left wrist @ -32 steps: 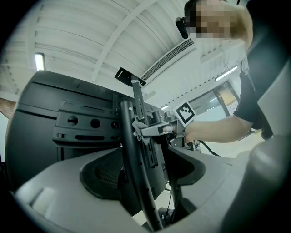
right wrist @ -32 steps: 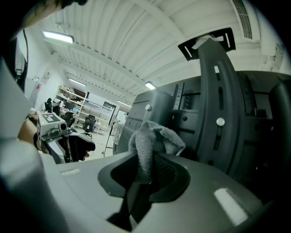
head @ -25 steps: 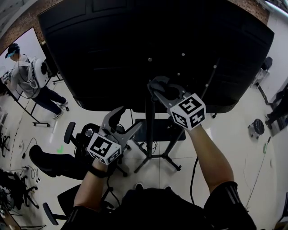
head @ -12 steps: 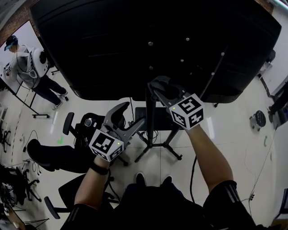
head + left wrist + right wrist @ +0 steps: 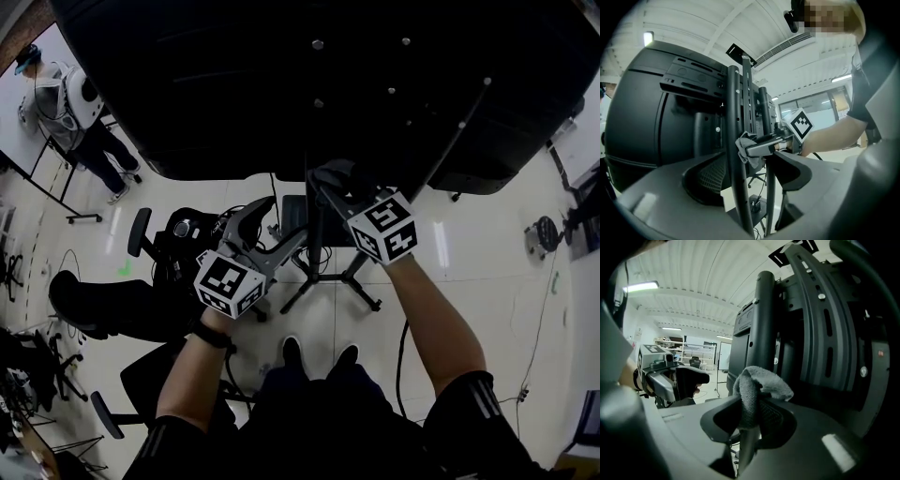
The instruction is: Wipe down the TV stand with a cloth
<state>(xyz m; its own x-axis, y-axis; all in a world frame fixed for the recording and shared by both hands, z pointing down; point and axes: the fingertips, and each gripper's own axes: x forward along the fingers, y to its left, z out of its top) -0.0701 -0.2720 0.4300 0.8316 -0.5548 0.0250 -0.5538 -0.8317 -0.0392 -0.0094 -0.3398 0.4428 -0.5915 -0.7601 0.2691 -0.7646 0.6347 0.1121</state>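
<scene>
Between the right tongs' (image 5: pixel 751 397) jaws, clenched on it, a grey, nubbly cloth (image 5: pixel 760 384) bunches against the black stand pole (image 5: pixel 765 319). The left tongs (image 5: pixel 752 171) gape released just beside that pole. Below both lie a pale glossy floor (image 5: pixel 469 267) and an office chair (image 5: pixel 155 272); a ribbed white ceiling (image 5: pixel 693 287) runs overhead.

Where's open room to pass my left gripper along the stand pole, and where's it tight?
Free: the pole below the right gripper, down to the stand's legs, with bare floor to its right. Crowded: at the grey cloth, where the right gripper holds it on the pole just under the TV.
</scene>
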